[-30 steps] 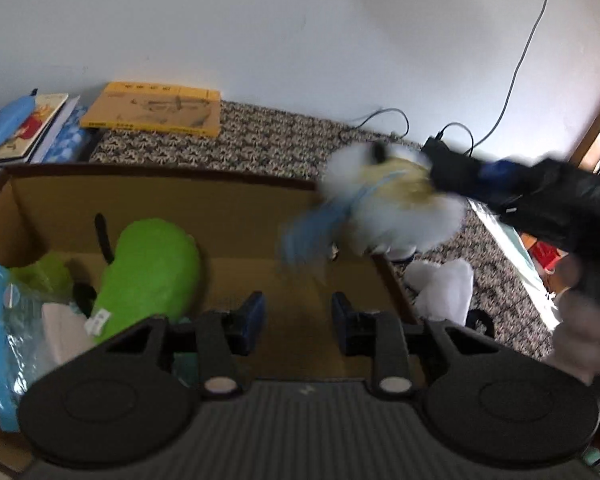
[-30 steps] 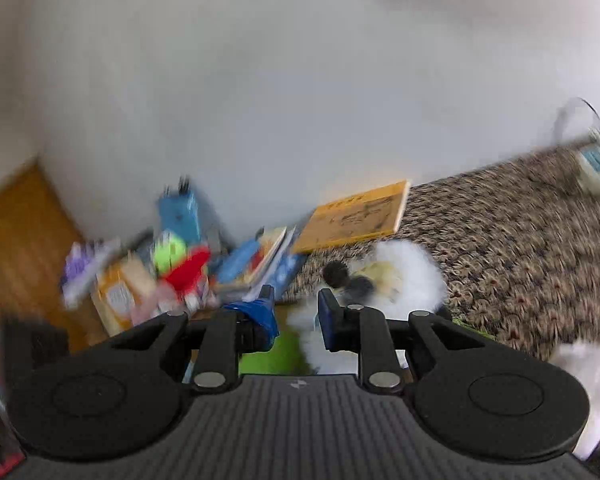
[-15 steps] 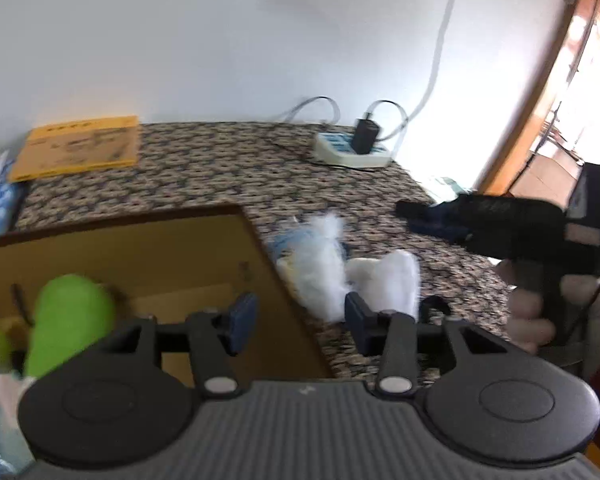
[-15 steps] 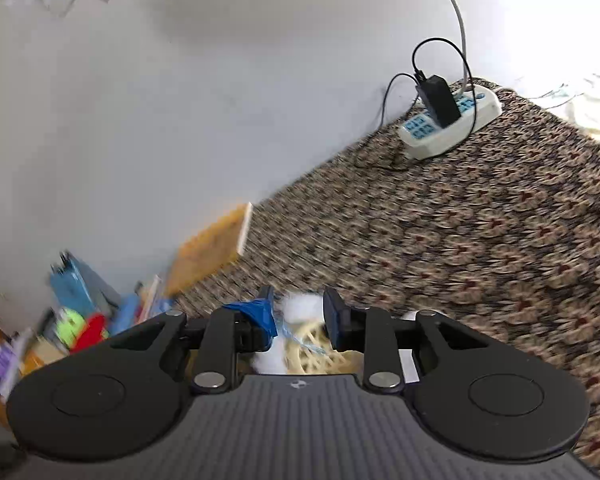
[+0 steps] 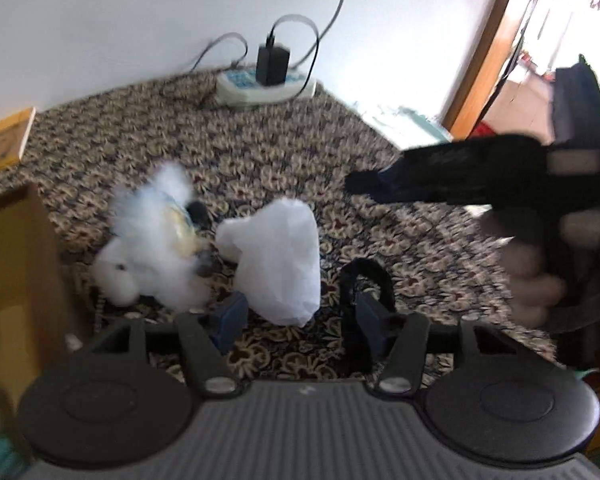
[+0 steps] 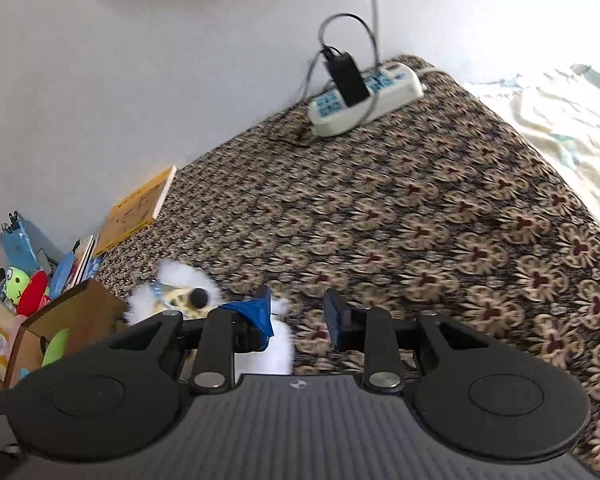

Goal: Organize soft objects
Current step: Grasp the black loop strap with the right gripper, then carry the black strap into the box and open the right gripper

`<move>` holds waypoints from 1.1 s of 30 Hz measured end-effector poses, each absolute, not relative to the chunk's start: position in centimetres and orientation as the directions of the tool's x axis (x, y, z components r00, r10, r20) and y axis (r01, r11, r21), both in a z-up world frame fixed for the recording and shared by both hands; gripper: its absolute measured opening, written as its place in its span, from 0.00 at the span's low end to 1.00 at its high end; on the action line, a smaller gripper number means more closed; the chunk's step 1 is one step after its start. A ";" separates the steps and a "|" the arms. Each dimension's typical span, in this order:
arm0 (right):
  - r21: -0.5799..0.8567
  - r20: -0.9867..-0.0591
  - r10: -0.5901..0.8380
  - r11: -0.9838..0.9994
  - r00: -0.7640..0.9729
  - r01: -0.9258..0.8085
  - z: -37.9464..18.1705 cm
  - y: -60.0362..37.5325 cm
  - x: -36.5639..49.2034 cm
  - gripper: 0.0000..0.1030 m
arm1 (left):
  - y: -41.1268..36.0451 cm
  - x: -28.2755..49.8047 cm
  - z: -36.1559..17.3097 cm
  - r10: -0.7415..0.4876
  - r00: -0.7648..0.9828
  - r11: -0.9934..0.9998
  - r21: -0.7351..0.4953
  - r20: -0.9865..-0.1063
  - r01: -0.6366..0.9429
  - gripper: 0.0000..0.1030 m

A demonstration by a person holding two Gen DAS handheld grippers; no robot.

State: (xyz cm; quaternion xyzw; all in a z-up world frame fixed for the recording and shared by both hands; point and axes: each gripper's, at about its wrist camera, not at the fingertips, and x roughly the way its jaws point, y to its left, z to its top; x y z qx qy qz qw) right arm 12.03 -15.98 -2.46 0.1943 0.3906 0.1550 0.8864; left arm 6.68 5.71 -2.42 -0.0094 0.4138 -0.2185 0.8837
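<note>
A white power strip (image 6: 366, 98) with a black charger (image 6: 346, 79) plugged in lies at the patterned bedspread's (image 6: 440, 216) far edge; a yellow book (image 6: 140, 206) leans nearby.

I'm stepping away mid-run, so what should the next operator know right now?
Left gripper: open, empty, low over the patterned cloth.
Right gripper: open, empty, held above the cloth.
The fluffy white plush toy lies on the cloth beside the cardboard box, not in it. A white soft item lies right next to it, in front of the left gripper.
Done: a green plush is already in the box.
Left: both white items need picking up and boxing.
</note>
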 end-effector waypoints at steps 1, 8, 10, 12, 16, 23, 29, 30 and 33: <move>0.475 -0.636 0.433 0.872 0.639 -0.119 -2.7 -16.7 12.2 0.11 | 5.1 7.1 -3.0 -0.382 0.558 0.909 -0.190 -0.736 0.372 0.57; 0.471 -0.708 0.468 0.871 0.529 -0.140 -4.7 -19.3 12.0 0.12 | 2.4 8.0 -4.5 -0.438 0.482 0.876 -0.240 -0.759 0.417 0.57; 0.477 -0.722 0.496 0.862 0.483 -0.171 -5.3 -19.4 11.1 0.12 | 1.7 7.6 -5.0 -0.459 0.450 0.864 -0.265 -0.766 0.429 0.57; 0.473 -0.729 0.508 0.858 0.460 -0.199 -5.9 -19.2 10.4 0.11 | 1.2 7.3 -5.5 -0.469 0.419 0.856 -0.283 -0.777 0.434 0.57; 0.502 -0.723 0.537 0.841 0.435 -0.203 -7.2 -18.9 10.1 0.11 | 0.2 7.5 -6.8 -0.440 0.380 0.869 -0.279 -0.813 0.408 0.57; 0.532 -0.691 0.577 0.814 0.435 -0.235 -7.8 -18.4 10.0 0.01 | -0.4 8.2 -7.2 -0.420 0.400 0.882 -0.262 -0.815 0.391 0.47; 0.517 -0.693 0.565 0.822 0.447 -0.239 -7.5 -17.8 9.6 0.00 | -0.3 8.8 -7.3 -0.457 0.383 0.870 -0.313 -0.803 0.381 0.06; 0.522 -0.689 0.565 0.821 0.453 -0.230 -7.4 -17.9 9.4 0.00 | -0.2 8.7 -7.3 -0.463 0.381 0.867 -0.320 -0.800 0.382 0.06; 0.534 -0.678 0.566 0.818 0.469 -0.215 -6.9 -18.1 8.6 0.00 | -0.1 7.4 -6.3 -0.477 0.402 0.860 -0.320 -0.781 0.398 0.04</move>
